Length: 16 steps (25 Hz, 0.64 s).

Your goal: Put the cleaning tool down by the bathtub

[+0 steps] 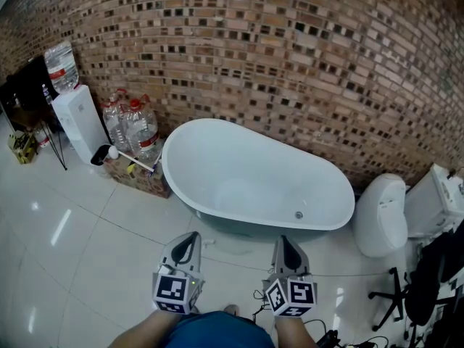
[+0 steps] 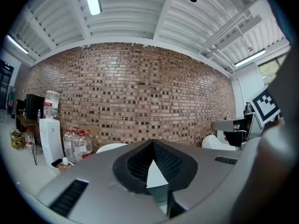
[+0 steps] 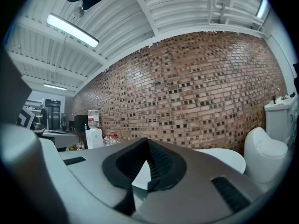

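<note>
The white oval bathtub point(image 1: 254, 176) stands on the tiled floor against the brick wall, and its rim also shows in the left gripper view point(image 2: 110, 147) and the right gripper view point(image 3: 226, 157). A long-handled cleaning tool point(image 1: 130, 160) with a white head lies across a cardboard box left of the tub. My left gripper point(image 1: 192, 239) and right gripper point(image 1: 284, 242) hover side by side over the floor just in front of the tub. Both are shut with nothing in them. Each gripper view shows the jaw tips meeting, left point(image 2: 153, 144) and right point(image 3: 147, 142).
A white water dispenser point(image 1: 80, 122) and several large water bottles point(image 1: 134, 125) stand at the wall on the left, behind the cardboard box point(image 1: 141, 177). A white toilet point(image 1: 380, 212) is right of the tub. A black stand point(image 1: 406, 292) and cables point(image 1: 326, 336) are at the lower right.
</note>
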Motion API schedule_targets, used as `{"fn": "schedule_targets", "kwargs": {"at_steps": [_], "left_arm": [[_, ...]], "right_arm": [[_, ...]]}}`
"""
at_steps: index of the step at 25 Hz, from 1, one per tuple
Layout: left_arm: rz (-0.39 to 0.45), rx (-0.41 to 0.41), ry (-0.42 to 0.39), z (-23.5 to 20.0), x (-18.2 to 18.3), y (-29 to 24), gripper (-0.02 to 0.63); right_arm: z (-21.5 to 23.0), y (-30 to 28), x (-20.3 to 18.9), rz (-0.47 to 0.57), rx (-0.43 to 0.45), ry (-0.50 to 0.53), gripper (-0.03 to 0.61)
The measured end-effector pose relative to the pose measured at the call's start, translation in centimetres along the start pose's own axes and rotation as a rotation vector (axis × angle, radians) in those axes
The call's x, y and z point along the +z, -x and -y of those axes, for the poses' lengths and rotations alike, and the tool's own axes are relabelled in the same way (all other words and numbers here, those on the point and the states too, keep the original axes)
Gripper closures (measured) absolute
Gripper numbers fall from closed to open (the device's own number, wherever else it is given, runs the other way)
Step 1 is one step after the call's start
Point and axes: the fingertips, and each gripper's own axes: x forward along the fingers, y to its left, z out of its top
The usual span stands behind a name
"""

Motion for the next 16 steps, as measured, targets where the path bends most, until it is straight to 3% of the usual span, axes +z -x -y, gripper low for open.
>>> {"fn": "schedule_targets", "kwargs": {"at_steps": [16], "left_arm": [[-0.012,-0.017,-0.005,-0.67,-0.19,0.04,0.614]], "right_arm": [[-0.46,-0.11,-0.32,-0.017,-0.018,0.005,0.569]]}}
